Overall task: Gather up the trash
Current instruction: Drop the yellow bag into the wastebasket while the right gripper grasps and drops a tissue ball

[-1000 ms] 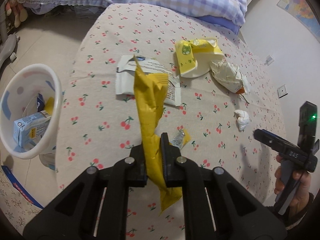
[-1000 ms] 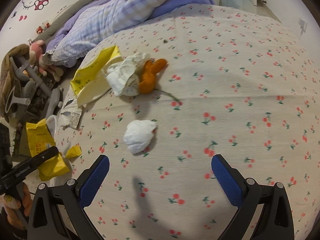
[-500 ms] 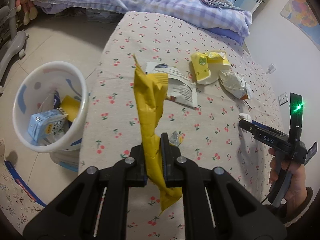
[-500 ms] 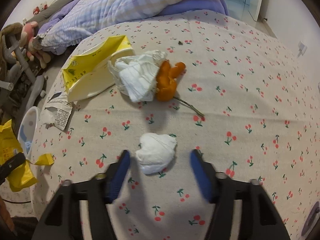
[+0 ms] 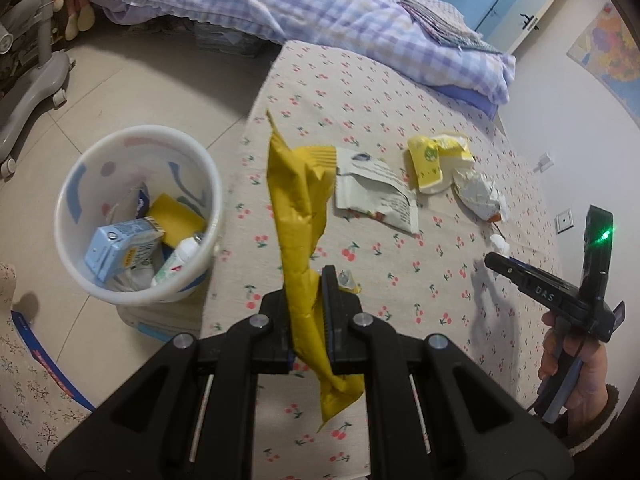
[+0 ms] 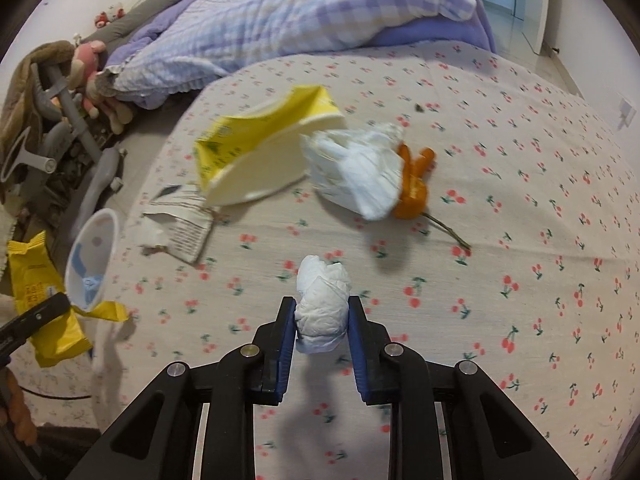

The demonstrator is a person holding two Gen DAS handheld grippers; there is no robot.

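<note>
My left gripper (image 5: pixel 306 292) is shut on a long yellow wrapper (image 5: pixel 298 208) and holds it above the table edge, right of the white trash bin (image 5: pixel 138 216). My right gripper (image 6: pixel 322 316) is shut on a crumpled white tissue ball (image 6: pixel 322 304) on the cherry-print tablecloth (image 6: pixel 500 184). The yellow wrapper (image 6: pixel 38 300) and the bin (image 6: pixel 92 256) also show at the left of the right wrist view. The right gripper (image 5: pixel 500 262) shows at the right of the left wrist view, with the tissue (image 5: pixel 500 243) at its tip.
On the table lie a torn printed wrapper (image 5: pixel 380 192), a yellow paper bag (image 6: pixel 264 148), a white wrapper (image 6: pixel 356 168) with orange peel (image 6: pixel 414 186), and a small foil scrap (image 5: pixel 347 280). The bin holds a blue carton (image 5: pixel 120 246) and other trash. A bed (image 5: pixel 320 4) stands beyond.
My right gripper closed on the tissue ball. My left gripper moved back and left with the yellow wrapper, bringing the bin closer into view.
</note>
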